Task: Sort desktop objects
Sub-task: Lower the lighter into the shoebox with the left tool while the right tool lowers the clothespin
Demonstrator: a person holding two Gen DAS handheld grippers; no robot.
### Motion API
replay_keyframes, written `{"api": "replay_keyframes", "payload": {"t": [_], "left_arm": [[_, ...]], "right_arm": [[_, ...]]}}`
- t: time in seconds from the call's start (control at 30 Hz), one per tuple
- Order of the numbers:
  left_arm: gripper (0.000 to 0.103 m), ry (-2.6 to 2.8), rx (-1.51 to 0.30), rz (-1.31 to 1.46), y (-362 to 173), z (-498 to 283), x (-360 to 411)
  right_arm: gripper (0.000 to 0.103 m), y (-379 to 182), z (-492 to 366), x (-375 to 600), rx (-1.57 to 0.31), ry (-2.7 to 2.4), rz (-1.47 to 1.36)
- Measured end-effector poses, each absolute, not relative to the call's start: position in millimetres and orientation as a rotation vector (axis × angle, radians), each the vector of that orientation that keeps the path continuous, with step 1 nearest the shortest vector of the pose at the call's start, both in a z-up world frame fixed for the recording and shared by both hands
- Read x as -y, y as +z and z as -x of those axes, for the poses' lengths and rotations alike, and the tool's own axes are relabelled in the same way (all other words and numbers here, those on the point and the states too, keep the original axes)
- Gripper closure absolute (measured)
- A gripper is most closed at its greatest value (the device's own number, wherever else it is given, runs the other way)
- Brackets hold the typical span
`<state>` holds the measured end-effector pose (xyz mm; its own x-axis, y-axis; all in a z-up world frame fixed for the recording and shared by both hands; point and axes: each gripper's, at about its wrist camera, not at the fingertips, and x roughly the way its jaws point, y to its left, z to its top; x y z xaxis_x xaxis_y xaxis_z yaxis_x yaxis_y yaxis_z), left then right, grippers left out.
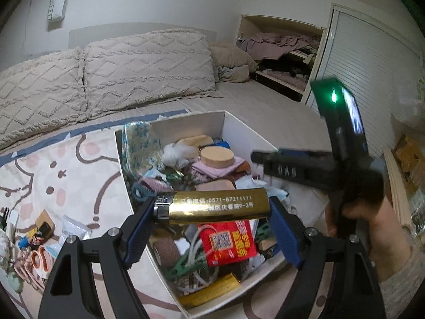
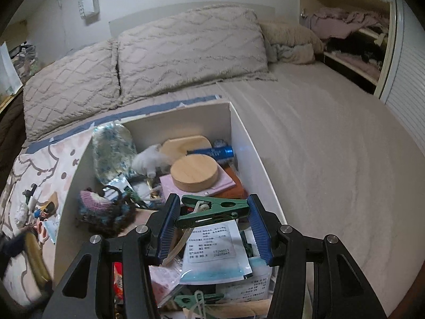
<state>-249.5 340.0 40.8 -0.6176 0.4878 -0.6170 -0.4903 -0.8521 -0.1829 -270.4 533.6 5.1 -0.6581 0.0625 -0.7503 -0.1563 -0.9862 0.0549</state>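
Because the left gripper (image 1: 212, 210) pinches the gold lighter (image 1: 212, 206) only by its ends, at centre frame above the white box (image 1: 239, 125), it may swivel free; the right gripper (image 2: 212, 212), clamping a green clothespin (image 2: 212, 211) likewise, risks it twisting out.

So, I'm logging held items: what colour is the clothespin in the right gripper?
Green. The clothespin shows best in the right wrist view, between the right gripper's blue pads.
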Motion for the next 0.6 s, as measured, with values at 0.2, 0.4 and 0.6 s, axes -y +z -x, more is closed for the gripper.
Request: {"api": "replay_keyframes", "payload": {"t": [0.2, 0.4, 0.6], "left_arm": [[0.021, 2.418, 0.002, 0.939, 44.1, 267.3, -346.3], [0.021, 2.431, -0.028, 0.971, 43.2, 283.6, -356.1], [0.021, 2.463, -0.053, 0.988, 41.9, 304.5, -366.4]], "right_arm": [[0.051, -5.5, 277.2, -543.0, -0.249, 2.752, 1.293], [0.051, -15.5, 282.8, -535.8, -0.162, 2.75, 1.322], [0.051, -21.1, 283.2, -537.7, -0.179, 2.766, 1.326]]}}
